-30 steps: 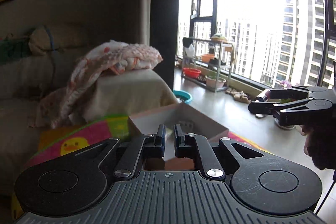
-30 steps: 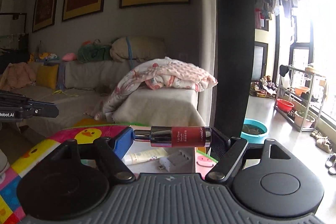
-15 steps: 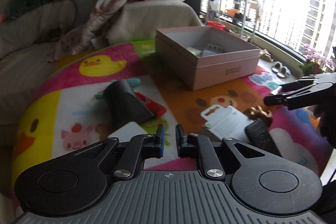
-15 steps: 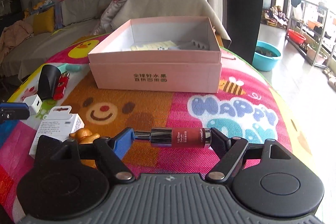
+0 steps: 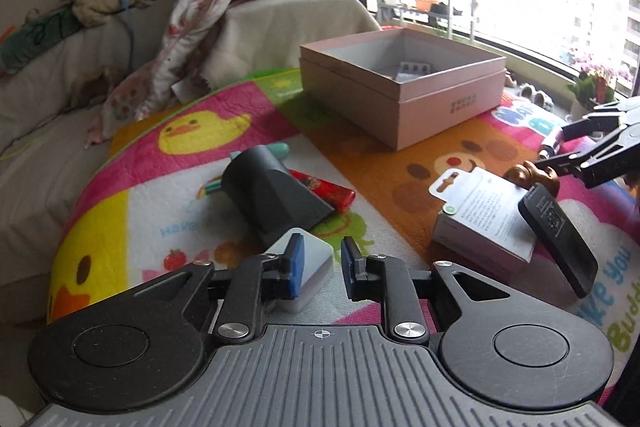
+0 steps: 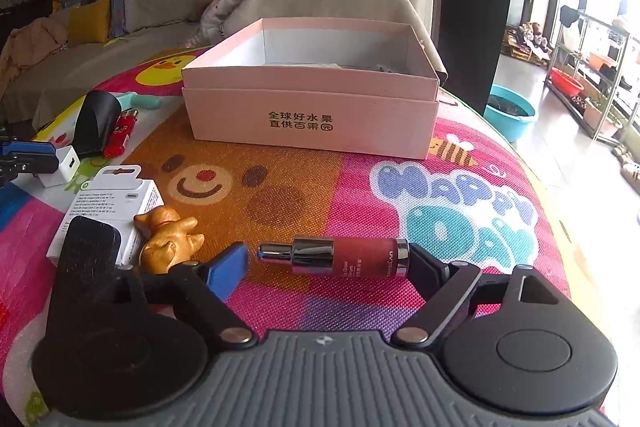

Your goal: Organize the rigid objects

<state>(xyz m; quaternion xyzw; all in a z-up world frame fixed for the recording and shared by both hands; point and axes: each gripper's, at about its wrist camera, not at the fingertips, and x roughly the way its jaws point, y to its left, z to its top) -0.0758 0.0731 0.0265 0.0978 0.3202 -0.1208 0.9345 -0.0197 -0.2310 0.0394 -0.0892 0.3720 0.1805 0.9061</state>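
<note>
An open pink box [image 5: 404,87] [image 6: 316,95] stands on the colourful play mat [image 6: 460,195]. My right gripper [image 6: 320,267] is open; a small red bottle with a chrome cap [image 6: 340,257] lies on the mat between its fingers, its base against the right finger, a gap at the left finger. My left gripper [image 5: 320,263] is open low over the mat, with a white charger cube [image 5: 306,271] [image 6: 66,165] beside its left finger. The right gripper also shows in the left wrist view [image 5: 576,147].
On the mat lie a black nozzle [image 5: 276,199] [image 6: 94,123], a red lighter [image 5: 324,191] [image 6: 122,131], a white cable box [image 5: 484,219] [image 6: 116,199], a black device [image 5: 560,231] [image 6: 90,247] and a gold figurine [image 6: 170,241]. A sofa with blankets [image 5: 248,7] stands behind.
Both grippers have dropped toward the mat. The right gripper has opened and let go of the red bottle. The left gripper has opened and come down at the white charger.
</note>
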